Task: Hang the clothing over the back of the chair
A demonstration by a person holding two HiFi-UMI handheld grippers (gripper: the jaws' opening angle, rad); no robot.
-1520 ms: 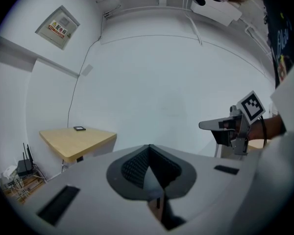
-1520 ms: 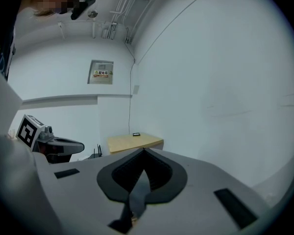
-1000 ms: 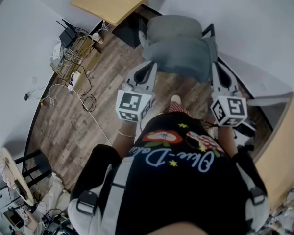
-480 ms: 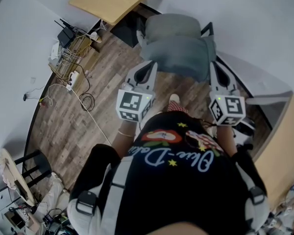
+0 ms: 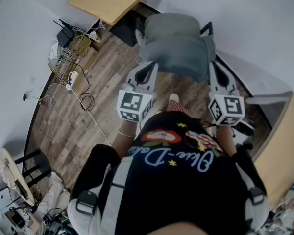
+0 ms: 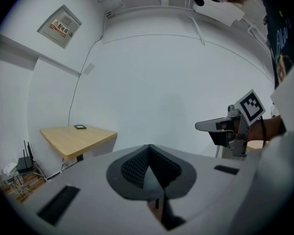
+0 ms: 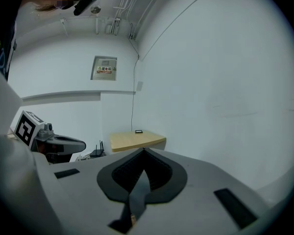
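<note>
2 tongs (image 5: 150, 67) (image 5: 212, 66) w/ clothing (image 5: 179, 58) btwn

Light wooden desk (image 5: 112, 1) by white wall (image 5: 255, 28), black router (image 5: 67, 33) near tangled cables (image 5: 83, 99) on plank floor (image 5: 63, 126).

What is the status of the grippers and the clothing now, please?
Left gripper and right gripper both shut on grey clothing. Clothing spread between them above the chair. No obstacle seen.
</note>
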